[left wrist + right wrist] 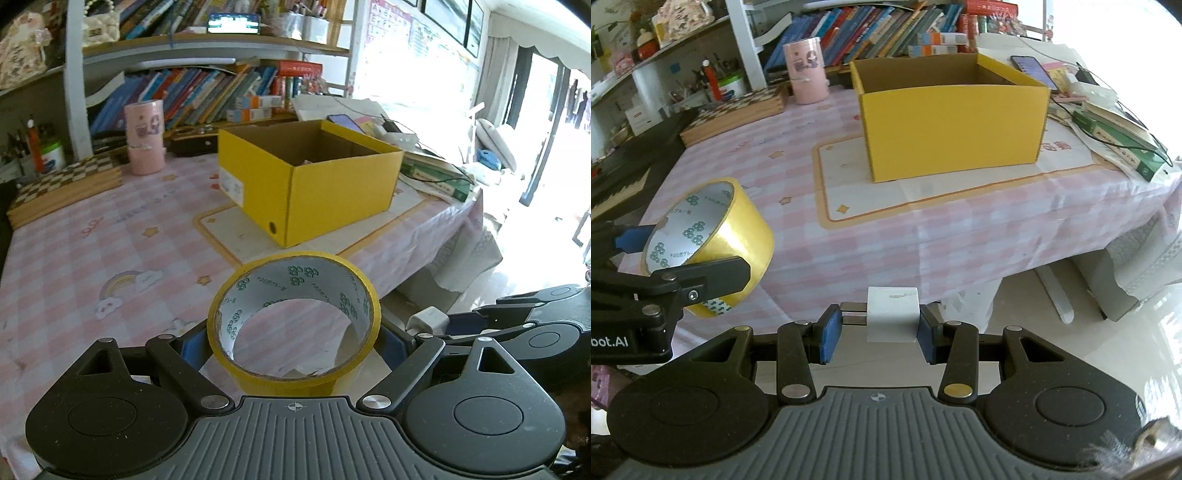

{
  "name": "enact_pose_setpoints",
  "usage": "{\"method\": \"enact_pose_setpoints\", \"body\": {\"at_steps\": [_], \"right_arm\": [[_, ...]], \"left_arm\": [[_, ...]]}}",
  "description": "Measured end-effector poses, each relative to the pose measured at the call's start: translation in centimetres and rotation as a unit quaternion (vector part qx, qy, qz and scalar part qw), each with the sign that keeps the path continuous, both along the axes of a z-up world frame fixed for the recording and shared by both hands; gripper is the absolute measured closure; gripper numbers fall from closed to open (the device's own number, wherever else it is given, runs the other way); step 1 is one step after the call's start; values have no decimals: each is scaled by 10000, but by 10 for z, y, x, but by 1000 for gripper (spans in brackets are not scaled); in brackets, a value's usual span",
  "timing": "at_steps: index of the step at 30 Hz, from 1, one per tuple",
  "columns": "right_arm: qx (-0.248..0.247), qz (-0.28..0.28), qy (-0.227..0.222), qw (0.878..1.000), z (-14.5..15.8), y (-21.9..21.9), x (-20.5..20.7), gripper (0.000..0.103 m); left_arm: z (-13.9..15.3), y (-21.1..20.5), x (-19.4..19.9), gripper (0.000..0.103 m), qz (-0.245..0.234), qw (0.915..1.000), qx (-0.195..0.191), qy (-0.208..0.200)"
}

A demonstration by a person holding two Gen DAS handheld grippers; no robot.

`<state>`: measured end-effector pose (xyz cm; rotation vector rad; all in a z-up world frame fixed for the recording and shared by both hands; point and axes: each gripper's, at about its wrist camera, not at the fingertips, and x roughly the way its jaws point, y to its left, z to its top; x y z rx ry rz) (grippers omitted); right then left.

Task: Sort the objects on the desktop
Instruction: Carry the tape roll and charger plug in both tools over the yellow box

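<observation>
My left gripper (293, 347) is shut on a wide roll of yellow tape (295, 275), its blue pads pressing the roll's two sides above the near table edge. The right wrist view shows the same roll (738, 236) in that left gripper (676, 254), low at the left. My right gripper (881, 332) is shut on a small white charger plug (893, 314), its metal prongs pointing left. The plug (428, 319) and right gripper (443, 325) also appear at the right of the left wrist view. An open yellow cardboard box (310, 177) (953, 122) stands ahead on the table.
The table has a pink checked cloth (110, 240) (886, 229). A pink cup (144, 138) (809, 72) and a checkered board (62, 188) (735, 114) lie at the back left. Green books (1119, 136) and a phone (1032, 70) lie right of the box. Bookshelves stand behind.
</observation>
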<state>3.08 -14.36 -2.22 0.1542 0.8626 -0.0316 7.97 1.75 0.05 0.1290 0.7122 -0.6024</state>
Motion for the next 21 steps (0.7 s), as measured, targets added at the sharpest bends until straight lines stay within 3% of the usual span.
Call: {"method": "enact_pose_setpoints", "body": {"at_steps": [21], "right_arm": [[50,-182,222,9996,-5,-62,26,63]], "left_arm": [[-6,-64,28,13,-299,9994,97,127]]}}
